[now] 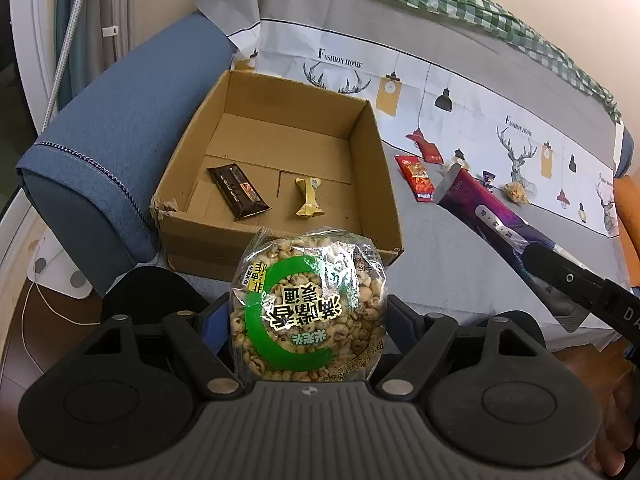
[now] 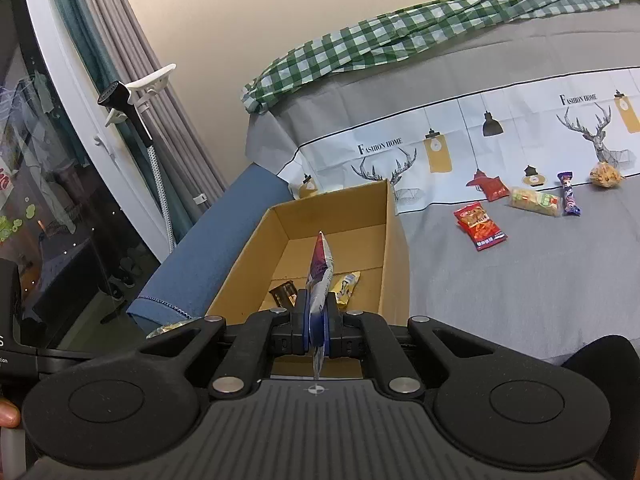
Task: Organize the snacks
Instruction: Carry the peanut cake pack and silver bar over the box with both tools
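Note:
My left gripper (image 1: 308, 316) is shut on a clear bag of puffed grain cake with a green ring (image 1: 306, 304), held just in front of the cardboard box (image 1: 276, 248). The box holds a dark brown bar (image 1: 237, 191) and a yellow wrapped candy (image 1: 308, 196). My right gripper (image 2: 317, 312) is shut on a purple and silver snack packet (image 2: 320, 268), held edge-on over the box's (image 2: 396, 248) near end. In the left wrist view that packet (image 1: 486, 208) and the right gripper's finger (image 1: 568, 276) hang right of the box.
Loose snacks lie on the grey bedsheet: a red chip packet (image 2: 480, 228), a red pouch (image 2: 494, 190), a green-labelled roll (image 2: 536, 202), a purple bar (image 2: 569, 194), a round tan snack (image 2: 606, 176). A blue cushion (image 1: 116, 152) sits left of the box. A green checked cloth (image 2: 400, 44) lies behind.

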A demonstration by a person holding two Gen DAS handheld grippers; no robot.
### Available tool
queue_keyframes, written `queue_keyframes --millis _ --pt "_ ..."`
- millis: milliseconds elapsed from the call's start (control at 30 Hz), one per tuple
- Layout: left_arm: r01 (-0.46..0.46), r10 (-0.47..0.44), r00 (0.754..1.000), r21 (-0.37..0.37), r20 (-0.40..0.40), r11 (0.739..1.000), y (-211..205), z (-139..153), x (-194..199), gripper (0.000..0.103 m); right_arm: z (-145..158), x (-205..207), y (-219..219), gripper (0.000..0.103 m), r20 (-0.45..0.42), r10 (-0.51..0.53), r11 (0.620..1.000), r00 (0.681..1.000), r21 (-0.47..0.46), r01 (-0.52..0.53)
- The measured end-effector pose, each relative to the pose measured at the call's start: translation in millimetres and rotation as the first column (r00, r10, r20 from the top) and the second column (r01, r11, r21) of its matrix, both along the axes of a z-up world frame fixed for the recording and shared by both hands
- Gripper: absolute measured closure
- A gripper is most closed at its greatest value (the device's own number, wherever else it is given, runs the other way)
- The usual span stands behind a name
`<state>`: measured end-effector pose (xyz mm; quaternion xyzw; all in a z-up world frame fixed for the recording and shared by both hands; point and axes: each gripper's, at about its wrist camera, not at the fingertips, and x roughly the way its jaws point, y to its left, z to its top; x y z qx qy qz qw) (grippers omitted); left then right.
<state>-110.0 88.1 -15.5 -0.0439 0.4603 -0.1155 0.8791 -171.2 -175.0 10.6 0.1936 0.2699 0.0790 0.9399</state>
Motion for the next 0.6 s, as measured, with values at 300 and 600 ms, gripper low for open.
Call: queue_keyframes --millis 300,600 --pt "-0.034 0.034 0.999 0.007 0.004 0.999 9.5 -1.0 15.7 0.021 -3.9 8.9 1.4 0.097 -0.007 -0.008 1.000 1.000 -0.021 0.008" --pt "-0.059 0.060 0.998 -0.006 0.024 0.998 23.6 9.0 56.6 0.021 -3.5 35.9 11.2 0.097 -0.001 0.015 0.998 1.000 -0.055 -0.015"
